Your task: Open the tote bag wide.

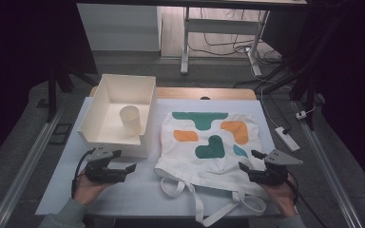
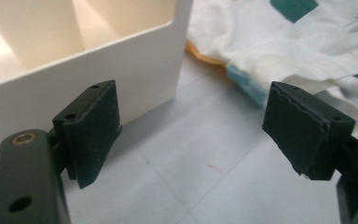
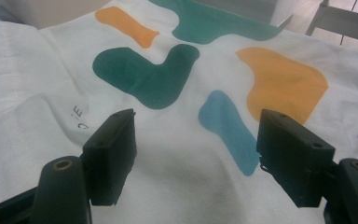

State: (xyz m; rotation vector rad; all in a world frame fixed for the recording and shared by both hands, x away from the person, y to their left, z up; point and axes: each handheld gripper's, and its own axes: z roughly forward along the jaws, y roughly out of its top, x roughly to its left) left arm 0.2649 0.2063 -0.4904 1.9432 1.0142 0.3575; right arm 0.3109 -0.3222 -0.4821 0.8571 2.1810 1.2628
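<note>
We have the tote bag [image 1: 209,142] lying flat on the table [image 1: 123,190], printed face up, its handles [image 1: 195,199] trailing toward us, and it is the piece we are working on. Our right gripper [image 1: 253,160] hovers at the bag's near right edge with its jaws standing wide apart and nothing between them; in the right gripper view the cloth lies just below and ahead of the jaws, with the blue patch [image 3: 228,130] between them and the dark green shape [image 3: 144,74] ahead of the left-hand jaw. We judge the jaws are spread like this so they can come down astride a fold of cloth and pinch it. Our left gripper [image 1: 123,161] waits over bare table, jaws also open and empty. From the left gripper view, the white box [image 2: 88,70] stands just beyond its left-hand jaw, the crumpled hem of the bag [image 2: 279,51] lies beyond its right-hand jaw, and only tabletop lies between them. Holding it there, we think, keeps it free to reach the bag's near left edge next. The box holds a pale cup [image 1: 130,119], upright, well beyond both pairs of jaws and out of the way. Neither gripper touches the cloth yet, as far as we can tell.
</note>
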